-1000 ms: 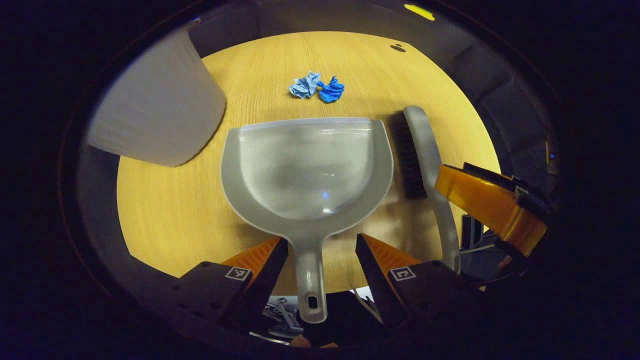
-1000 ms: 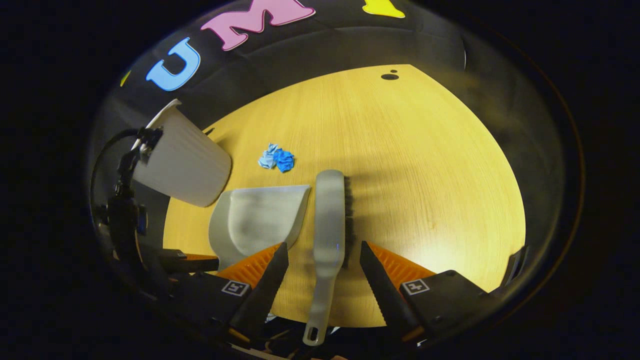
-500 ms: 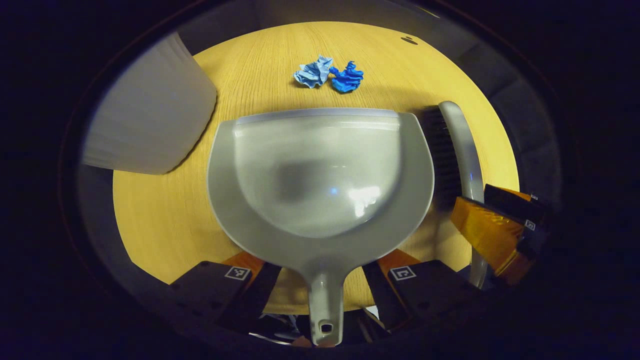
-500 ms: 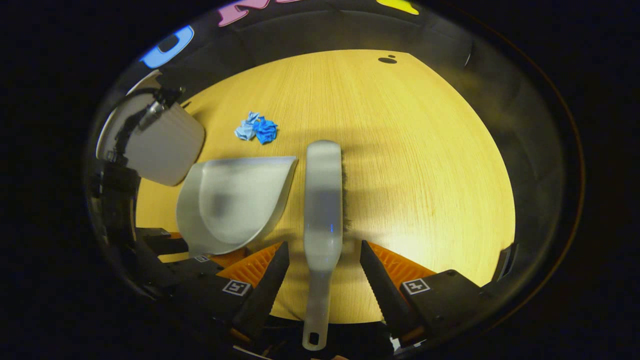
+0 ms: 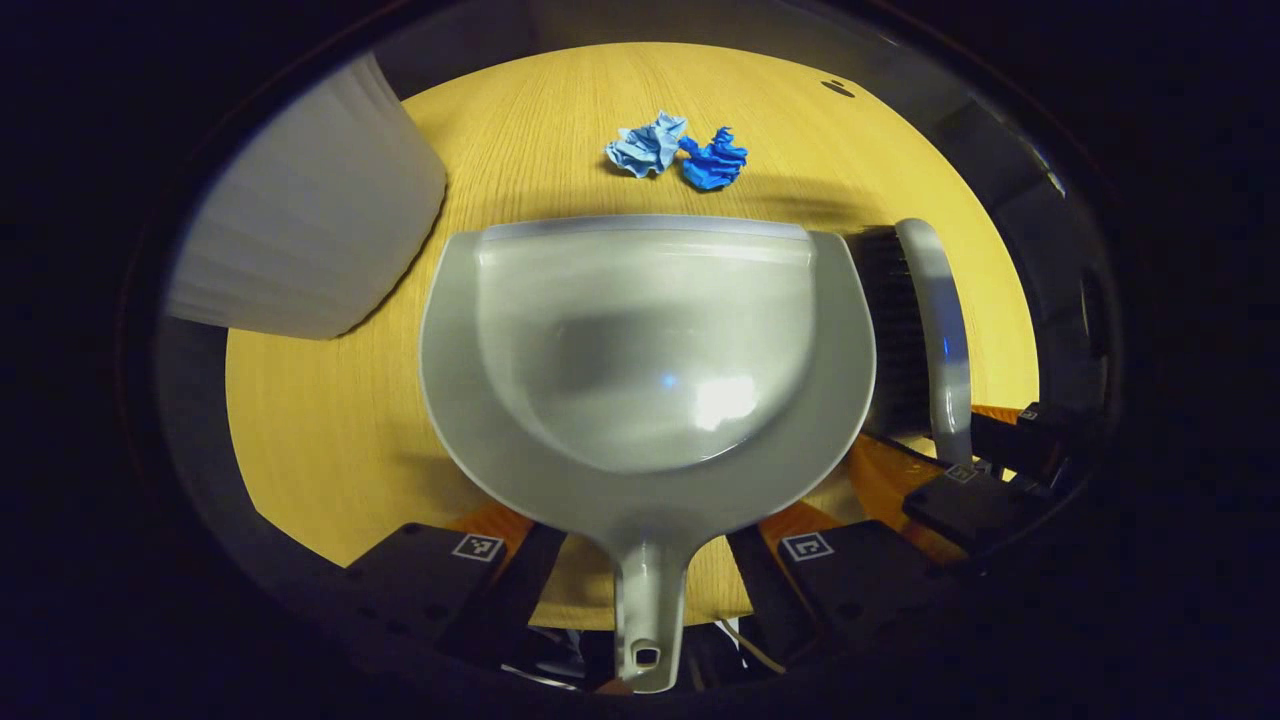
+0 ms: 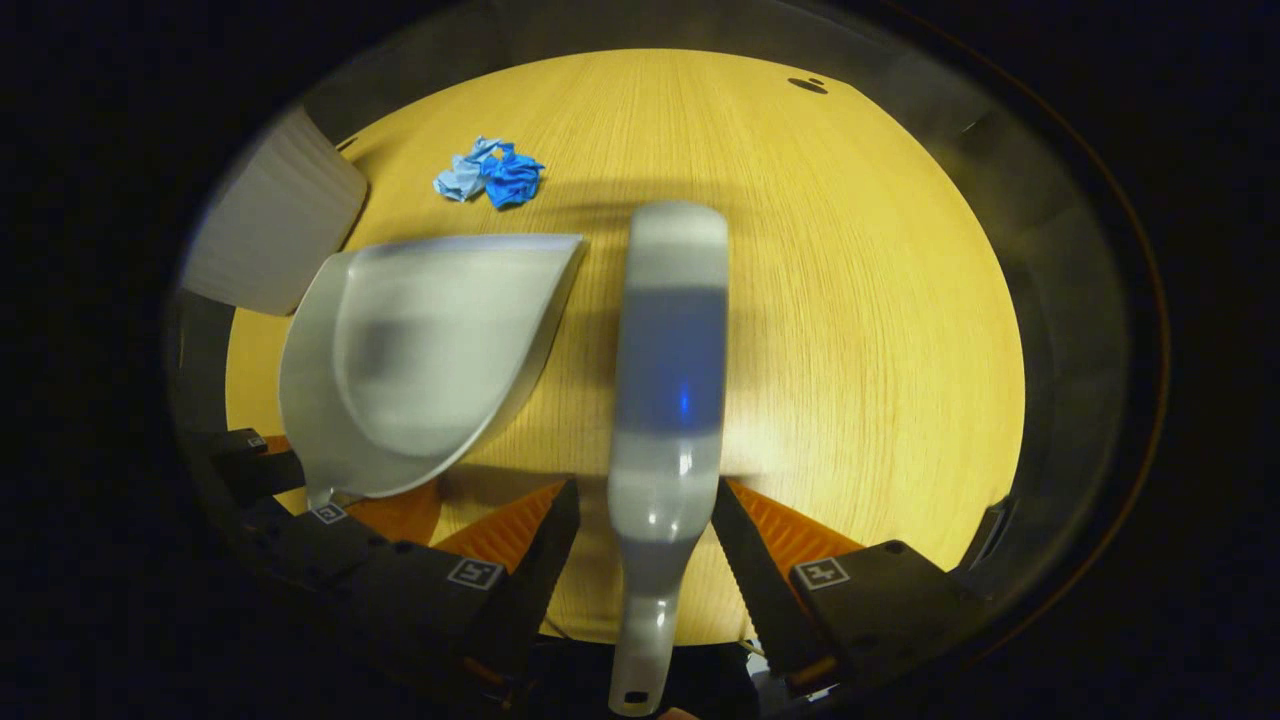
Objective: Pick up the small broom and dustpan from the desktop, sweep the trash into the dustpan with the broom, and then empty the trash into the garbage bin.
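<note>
A grey dustpan (image 5: 645, 350) lies flat on the wooden desktop (image 5: 330, 420), mouth towards two crumpled blue paper balls (image 5: 680, 155). Its handle runs back between the fingers of my left gripper (image 5: 648, 560), which is open, with a gap on both sides of the handle. Right of the dustpan lies the grey broom (image 5: 935, 330), dark bristles facing the pan. In the right gripper view the broom (image 6: 670, 350) points away from me. Its neck sits inside my open right gripper (image 6: 645, 510), and the right finger is very close to it. The paper balls (image 6: 490, 175) lie far left.
A white ribbed garbage bin (image 5: 310, 220) stands at the desktop's left edge, beside the dustpan (image 6: 420, 350); it shows as the bin (image 6: 275, 225) in the right gripper view too. A small dark hole (image 6: 806, 85) marks the far side. Bare wood lies right of the broom.
Both grippers have moved forward and lower along the handles, so dustpan and broom look larger. The fingers now straddle the handles. Neither has closed; dustpan and broom still rest on the desktop.
</note>
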Demonstrator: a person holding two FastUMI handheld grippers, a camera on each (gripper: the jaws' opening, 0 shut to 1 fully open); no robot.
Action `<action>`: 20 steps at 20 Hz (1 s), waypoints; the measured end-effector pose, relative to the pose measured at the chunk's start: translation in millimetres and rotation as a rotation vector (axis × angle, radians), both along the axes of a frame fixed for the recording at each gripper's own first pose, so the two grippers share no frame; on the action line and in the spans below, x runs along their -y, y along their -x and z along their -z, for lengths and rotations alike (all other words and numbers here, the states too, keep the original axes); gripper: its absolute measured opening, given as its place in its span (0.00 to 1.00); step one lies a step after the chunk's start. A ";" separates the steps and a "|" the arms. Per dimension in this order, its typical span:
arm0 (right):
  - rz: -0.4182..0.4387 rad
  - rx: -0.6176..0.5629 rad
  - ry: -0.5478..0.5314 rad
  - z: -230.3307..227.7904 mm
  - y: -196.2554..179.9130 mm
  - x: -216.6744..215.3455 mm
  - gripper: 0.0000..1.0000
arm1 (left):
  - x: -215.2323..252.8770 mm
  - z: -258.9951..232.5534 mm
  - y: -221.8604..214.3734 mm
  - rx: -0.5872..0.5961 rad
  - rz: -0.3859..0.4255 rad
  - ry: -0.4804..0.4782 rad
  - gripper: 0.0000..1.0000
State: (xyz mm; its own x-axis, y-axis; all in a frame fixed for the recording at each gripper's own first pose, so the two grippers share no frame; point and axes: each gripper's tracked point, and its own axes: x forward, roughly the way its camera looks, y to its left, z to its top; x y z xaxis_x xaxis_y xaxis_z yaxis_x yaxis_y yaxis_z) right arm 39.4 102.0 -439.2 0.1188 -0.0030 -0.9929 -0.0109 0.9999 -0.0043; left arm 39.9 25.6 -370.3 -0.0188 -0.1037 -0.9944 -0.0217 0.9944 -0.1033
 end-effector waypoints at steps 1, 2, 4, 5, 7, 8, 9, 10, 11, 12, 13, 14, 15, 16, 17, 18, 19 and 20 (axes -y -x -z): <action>0.005 -0.007 0.003 1.3 0.7 -0.4 0.85 | -0.9 0.1 0.6 0.002 -0.007 -0.001 0.83; 0.005 -0.005 0.006 0.8 -0.9 -0.7 0.89 | -1.9 -1.9 0.0 0.015 -0.010 -0.003 0.82; -0.005 -0.020 0.005 -0.2 0.3 -1.7 0.88 | -2.6 -10.6 -3.2 0.040 -0.013 0.003 0.57; -0.018 -0.024 0.005 1.2 -0.2 -2.3 0.84 | -1.9 1.4 -2.9 0.040 -0.008 0.003 0.36; -0.025 -0.014 -0.005 3.9 -1.3 -3.3 0.81 | -2.2 0.4 -2.5 0.037 0.004 0.007 0.31; -0.026 -0.005 -0.008 2.5 -2.5 -2.6 0.46 | -2.4 0.2 -2.0 0.034 0.006 0.006 0.31; -0.021 -0.001 -0.013 0.6 -1.5 -2.7 0.48 | -2.2 0.4 -2.0 0.038 0.000 0.003 0.31; -0.020 0.001 -0.016 0.6 -2.0 -2.9 0.41 | -1.8 0.7 -2.5 0.043 -0.012 -0.001 0.31; -0.029 -0.006 -0.019 0.9 -1.3 -2.8 0.41 | -0.8 2.7 -3.5 0.046 -0.019 -0.004 0.31; -0.038 -0.006 -0.022 0.5 -1.6 -2.9 0.46 | -0.3 3.4 -3.0 0.038 -0.007 -0.002 0.31; -0.045 -0.004 -0.022 -0.5 -2.9 -2.0 0.46 | -2.3 0.6 -1.3 0.037 0.013 0.003 0.31; -0.050 0.006 -0.026 -0.3 -1.7 -1.5 0.29 | -2.0 1.6 -0.6 0.034 0.025 0.006 0.31; -0.057 0.015 -0.036 0.7 -1.4 -0.1 0.29 | -3.6 1.8 -1.6 0.037 0.045 0.009 0.30; -0.080 0.020 -0.047 0.8 -0.6 -1.4 0.27 | -4.2 1.0 -1.6 0.040 0.072 0.009 0.29; -0.102 0.014 -0.067 -2.3 4.2 -2.6 0.22 | -5.0 2.1 0.2 0.039 0.091 0.010 0.29; -0.118 -0.003 -0.080 -0.1 5.2 -2.3 0.22 | -7.1 2.2 1.4 0.040 0.122 0.009 0.28; -0.120 -0.001 -0.091 -5.7 4.7 -0.6 0.22 | -13.3 0.9 2.9 0.053 0.147 0.000 0.27; -0.112 0.029 -0.096 -12.4 -3.4 3.0 0.22 | -18.9 0.8 5.0 0.070 0.168 -0.004 0.26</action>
State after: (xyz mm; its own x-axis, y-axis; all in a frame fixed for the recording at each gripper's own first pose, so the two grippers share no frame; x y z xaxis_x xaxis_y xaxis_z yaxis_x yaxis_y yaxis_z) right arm 42.7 98.9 -426.8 0.1416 0.1064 -0.9842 -0.1235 0.9883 0.0891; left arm 34.9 44.6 -371.1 0.0335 -0.1014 -0.9943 0.1516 0.9838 -0.0953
